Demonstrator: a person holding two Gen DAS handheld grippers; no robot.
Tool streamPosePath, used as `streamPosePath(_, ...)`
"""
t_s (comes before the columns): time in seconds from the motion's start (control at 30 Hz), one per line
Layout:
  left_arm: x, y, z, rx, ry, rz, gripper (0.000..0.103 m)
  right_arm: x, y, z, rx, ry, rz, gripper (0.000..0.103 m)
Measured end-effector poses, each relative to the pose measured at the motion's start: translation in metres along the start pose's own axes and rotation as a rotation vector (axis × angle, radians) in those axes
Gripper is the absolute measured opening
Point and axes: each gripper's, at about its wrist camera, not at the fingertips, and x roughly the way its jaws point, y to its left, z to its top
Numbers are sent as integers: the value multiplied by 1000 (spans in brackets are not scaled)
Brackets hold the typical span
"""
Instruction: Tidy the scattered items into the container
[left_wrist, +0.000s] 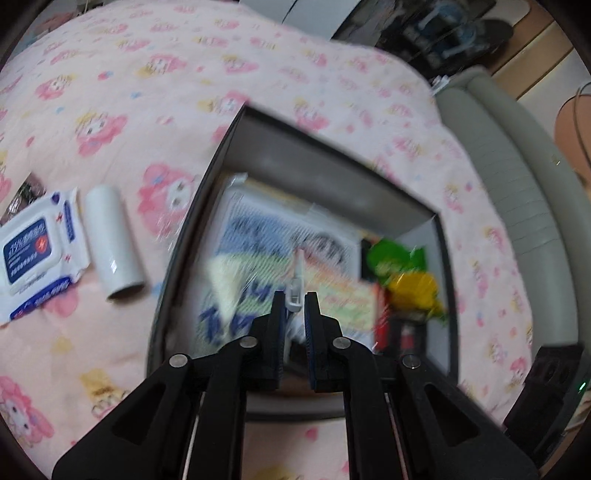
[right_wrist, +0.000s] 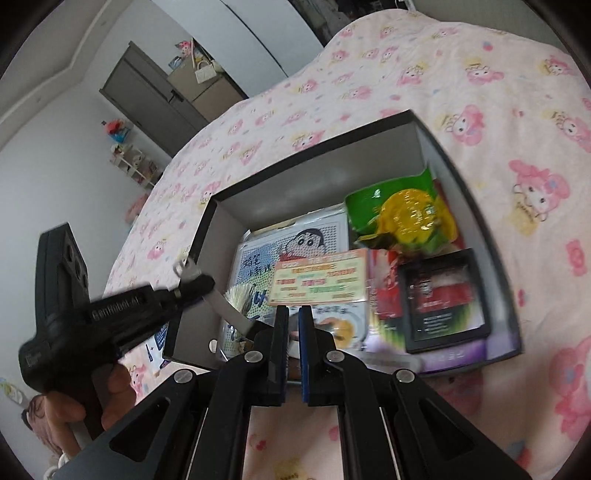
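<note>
Left gripper (left_wrist: 295, 295) is clamped on a small white clip-like thing (left_wrist: 296, 291) – can't tell what exactly – right over the open box (left_wrist: 218, 162); right gripper (right_wrist: 294, 310) is closed too, something thin and pale caught between its jaws at the box's near rim; wipes pack (left_wrist: 35, 247) and white roll (left_wrist: 112, 242) lie on the pink blanket (left_wrist: 147, 74) beside the box's edge; its far corner is bare.

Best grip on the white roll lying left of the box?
Grip the white roll across its middle, coming from above with the fingers straddling its round sides. It lies flat on the bedspread; the wipes pack crowds one side, so stay centred.
</note>
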Motion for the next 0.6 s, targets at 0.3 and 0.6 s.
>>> streamPosePath(0.3,-32,1,-16,25,-66,62,49,5,10,-8,-24,20,-52,4)
streamPosePath(0.6,1,-32,-34,201,-23,113,41,0,7,-18,-48,34,-149,9)
